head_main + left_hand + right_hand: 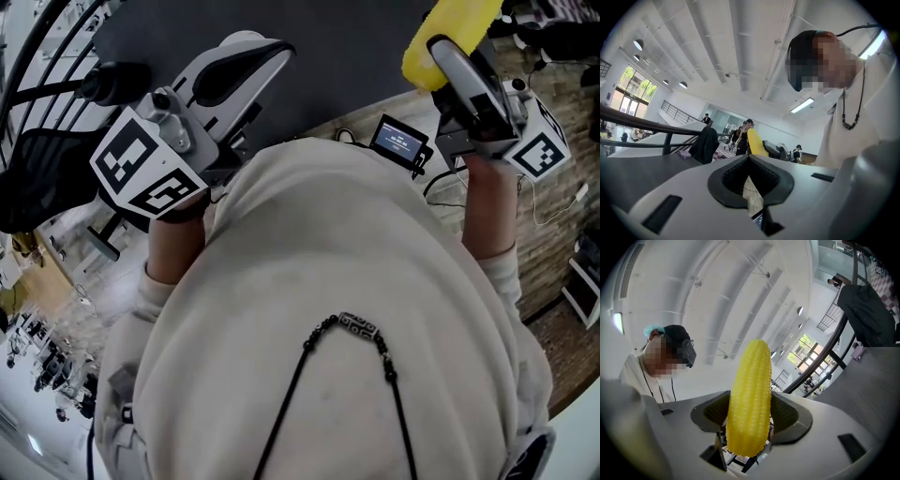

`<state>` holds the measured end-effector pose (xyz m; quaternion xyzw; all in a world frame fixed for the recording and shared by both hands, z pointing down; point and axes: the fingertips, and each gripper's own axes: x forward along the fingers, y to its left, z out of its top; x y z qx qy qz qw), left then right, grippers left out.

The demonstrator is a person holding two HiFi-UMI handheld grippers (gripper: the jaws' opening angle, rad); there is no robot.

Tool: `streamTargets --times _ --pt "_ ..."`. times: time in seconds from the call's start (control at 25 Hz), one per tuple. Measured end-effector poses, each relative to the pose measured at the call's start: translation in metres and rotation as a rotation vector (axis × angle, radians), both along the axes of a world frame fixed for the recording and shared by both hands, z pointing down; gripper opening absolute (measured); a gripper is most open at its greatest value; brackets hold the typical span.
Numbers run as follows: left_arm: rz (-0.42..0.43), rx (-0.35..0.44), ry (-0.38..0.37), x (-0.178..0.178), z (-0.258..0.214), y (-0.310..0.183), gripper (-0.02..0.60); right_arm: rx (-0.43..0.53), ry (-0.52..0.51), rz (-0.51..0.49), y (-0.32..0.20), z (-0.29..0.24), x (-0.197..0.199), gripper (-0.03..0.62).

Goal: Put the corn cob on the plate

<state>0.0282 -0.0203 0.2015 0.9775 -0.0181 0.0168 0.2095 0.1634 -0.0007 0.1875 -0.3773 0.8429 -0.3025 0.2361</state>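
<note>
Table (347, 56) lies dark at twelve o'clock with no plate in sight, so look for the plate before lowering anything. Right gripper (439, 52), raised at one o'clock, clamps the corn cob (452, 28) near its lower end. Left gripper (246, 58), at eleven, is closed on nothing and I'd hold it aside.

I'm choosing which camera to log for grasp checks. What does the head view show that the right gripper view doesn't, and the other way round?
Only the head view: the left gripper, the marker cubes on both grippers, and a small screen. Only the right gripper view: the jaws pressed against both sides of the corn cob, plus windows and a black jacket. Both: the corn cob in the right gripper and the person's pale shirt. Neither shows a plate.
</note>
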Motion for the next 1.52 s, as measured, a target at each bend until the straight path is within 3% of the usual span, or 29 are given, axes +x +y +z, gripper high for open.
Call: streamTargets --times 0.24,0.56,0.64,0.72,0.8,1.12,1.52 --pt "0.055 -0.021 0.023 0.001 0.001 0.006 0.002 -0.035 0.046 0.001 -0.006 -0.006 -0.008 0.272" --pt "0.062 -0.062 -0.002 0.003 0.015 0.001 0.002 -0.1 0.104 -0.02 -0.016 0.001 -0.008 0.272" --pt "0.136 -0.09 -0.012 0.01 0.019 -0.002 0.002 -0.13 0.097 0.055 -0.01 0.004 0.001 0.272" --pt "0.281 -0.104 -0.001 0.022 0.022 -0.005 0.002 -0.139 0.099 0.208 0.006 0.001 0.013 0.272" --pt "0.322 -0.102 0.007 0.028 0.025 -0.011 0.002 -0.132 0.102 0.258 0.009 -0.002 0.019 0.272" --pt "0.189 -0.053 0.006 0.0 0.004 -0.017 0.002 -0.095 0.132 0.134 -0.008 -0.018 -0.006 0.272" --pt "0.152 -0.075 0.002 0.003 0.008 0.002 0.002 -0.114 0.133 0.062 -0.012 -0.008 -0.009 0.272"
